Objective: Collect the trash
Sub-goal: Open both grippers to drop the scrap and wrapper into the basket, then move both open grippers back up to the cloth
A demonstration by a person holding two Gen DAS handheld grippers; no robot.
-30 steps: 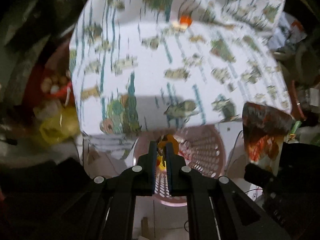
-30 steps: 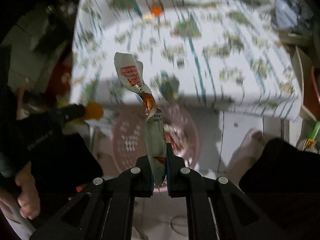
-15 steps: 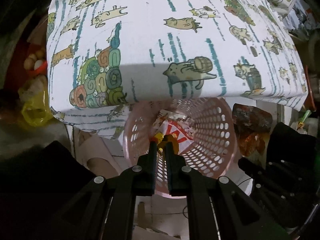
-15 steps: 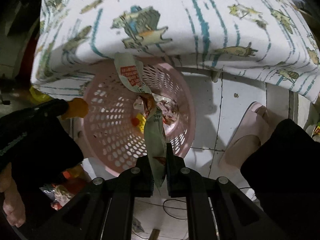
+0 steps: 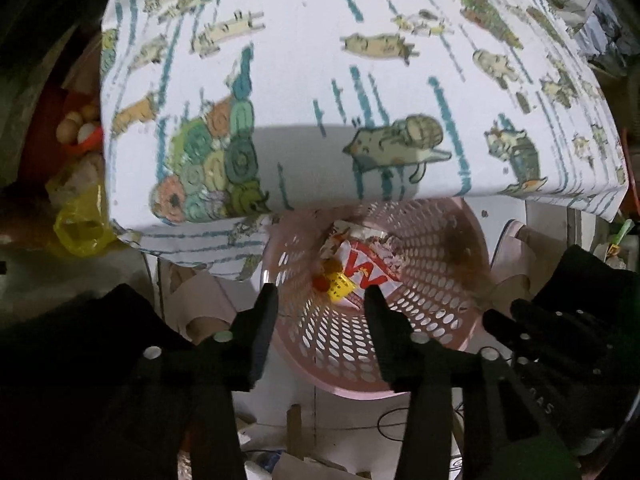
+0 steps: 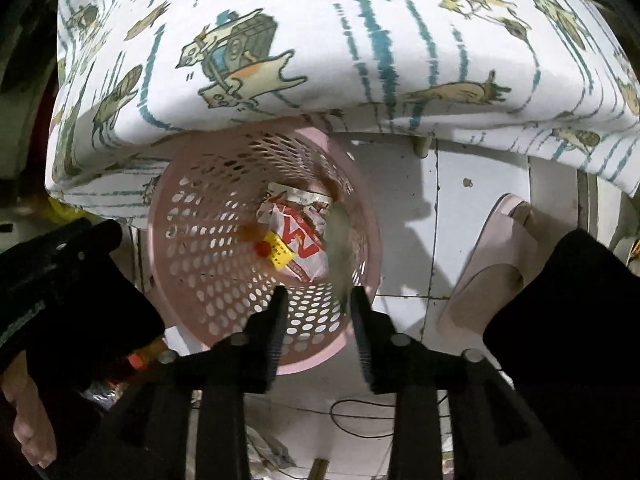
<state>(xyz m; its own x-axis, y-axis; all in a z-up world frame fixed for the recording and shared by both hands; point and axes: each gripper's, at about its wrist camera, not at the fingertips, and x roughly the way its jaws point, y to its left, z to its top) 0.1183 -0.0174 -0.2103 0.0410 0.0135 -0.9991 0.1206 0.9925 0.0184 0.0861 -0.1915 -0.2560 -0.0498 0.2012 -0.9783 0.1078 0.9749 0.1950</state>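
Observation:
A pink perforated basket (image 5: 360, 384) (image 6: 304, 364) stands on the floor, half under the table's edge. In it lie a white wrapper with a red W (image 5: 366, 270) (image 6: 300, 232) and a small yellow piece (image 5: 340, 286) (image 6: 280, 254). My left gripper (image 5: 320, 300) hangs above the basket, its jaws opening with nothing between them. My right gripper (image 6: 318, 296) is also over the basket, jaws opening. A pale crumpled wrapper (image 6: 340, 240), blurred, drops from it just inside the right finger, free of the pads. The same wrapper is a brown smear (image 5: 460, 248) in the left wrist view.
A white tablecloth with cat prints (image 5: 360, 80) (image 6: 360, 40) overhangs the basket's far side. A pink slipper (image 6: 500, 248) and a dark trouser leg (image 6: 568, 320) are on the right. A yellow bag (image 5: 80, 224) lies left. A thin cable (image 6: 360, 420) runs across the white floor tiles.
Both grippers came down over the basket and their jaws opened. The left let go of the yellow piece, now in the basket. The right released the long wrapper, which is falling.

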